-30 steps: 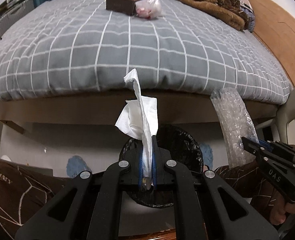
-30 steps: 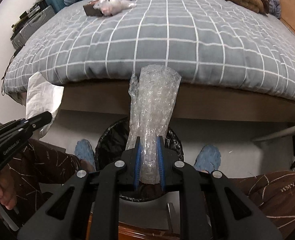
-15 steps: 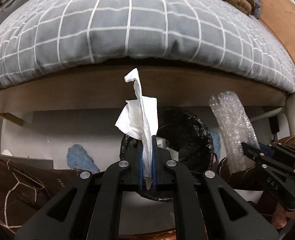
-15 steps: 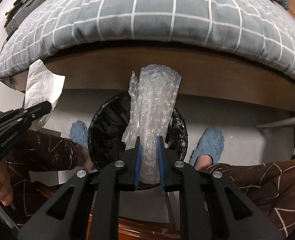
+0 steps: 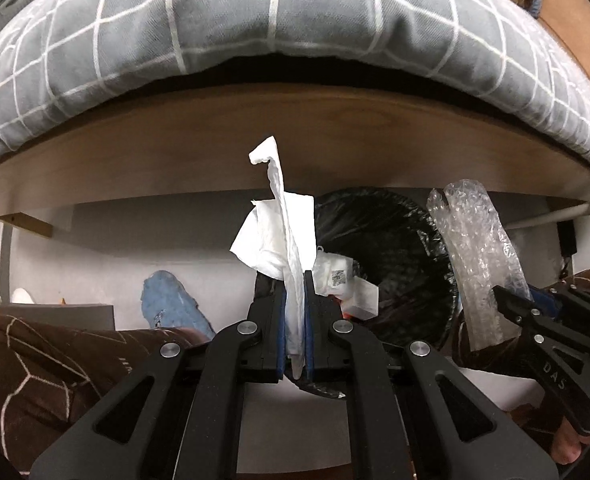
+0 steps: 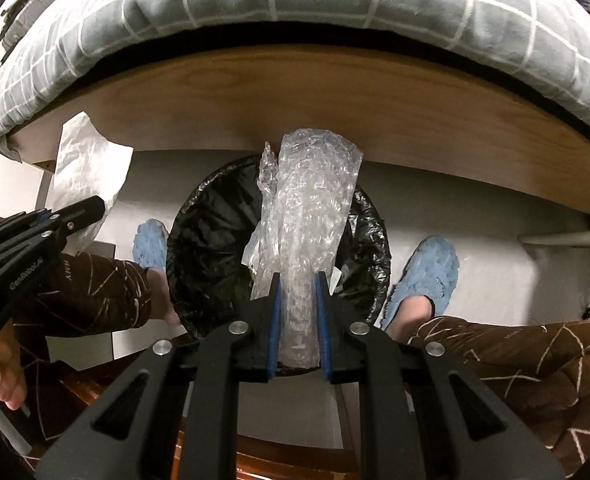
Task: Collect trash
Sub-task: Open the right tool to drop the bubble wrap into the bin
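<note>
**White tissue and bubble wrap hanging over the bin**

White tissue (image 5: 283, 248) is standing up at the centre of the left wrist view, pinched between the blue pads of the left tool (image 5: 294, 320), whose jaws are closing tight on the thin paper. Behind it, right of centre, the black-lined trash bin (image 5: 395, 248) is gaping — crumpled white scraps (image 5: 343, 280) are already lying inside it. At the right edge of that view the right tool (image 5: 511, 300) is showing with its load.

Seen from the right wrist, the right tool (image 6: 297, 312) is clamping a roll of clear bubble wrap (image 6: 311, 216), which is rising through the middle of the frame directly in front of the bin's mouth (image 6: 215, 240). At the left edge the left tool (image 6: 91, 206) is carrying the tissue (image 6: 87, 164) beside the bin rather than over it.

A grey checked bed cover (image 5: 295, 12) is filling the top of both views, with the wooden bed frame (image 6: 335, 100) beneath it — and blue slippers (image 6: 427, 272) and brown patterned trouser legs (image 6: 535, 356) are flanking the bin on the pale floor.
</note>
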The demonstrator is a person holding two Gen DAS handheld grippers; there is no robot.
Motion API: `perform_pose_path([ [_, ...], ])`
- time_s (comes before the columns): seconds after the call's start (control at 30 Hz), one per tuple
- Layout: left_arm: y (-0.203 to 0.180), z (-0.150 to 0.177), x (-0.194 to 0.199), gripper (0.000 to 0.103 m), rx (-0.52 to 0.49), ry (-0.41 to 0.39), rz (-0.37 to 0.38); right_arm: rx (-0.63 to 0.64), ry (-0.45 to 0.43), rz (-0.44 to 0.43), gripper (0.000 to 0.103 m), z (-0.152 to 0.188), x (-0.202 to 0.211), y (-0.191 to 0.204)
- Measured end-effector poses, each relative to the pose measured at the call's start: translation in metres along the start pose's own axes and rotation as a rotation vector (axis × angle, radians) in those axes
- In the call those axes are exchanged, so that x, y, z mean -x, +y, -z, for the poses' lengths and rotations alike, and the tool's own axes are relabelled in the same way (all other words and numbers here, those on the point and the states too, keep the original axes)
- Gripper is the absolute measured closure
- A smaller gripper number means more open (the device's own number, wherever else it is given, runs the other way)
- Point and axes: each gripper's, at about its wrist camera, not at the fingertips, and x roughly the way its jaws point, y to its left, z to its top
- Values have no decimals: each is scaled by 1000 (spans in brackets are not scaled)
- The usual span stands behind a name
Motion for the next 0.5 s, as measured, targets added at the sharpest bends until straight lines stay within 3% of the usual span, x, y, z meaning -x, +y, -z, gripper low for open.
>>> perform_pose_path([
  [0.17, -1, -2, -1, 97, 2, 6, 0, 12, 17, -3, 88, -3, -4, 4],
  [0.3, 0, -5, 1, 97, 9, 9, 2, 25, 22, -8, 81, -3, -5, 7],
  [0.37, 1, -6, 1, 97, 10, 10, 2, 29, 21, -6, 76, -4, -5, 8],
  [0.5, 1, -6, -1, 97, 10, 13, 12, 2, 0, -8, 55, -3, 1, 2],
])
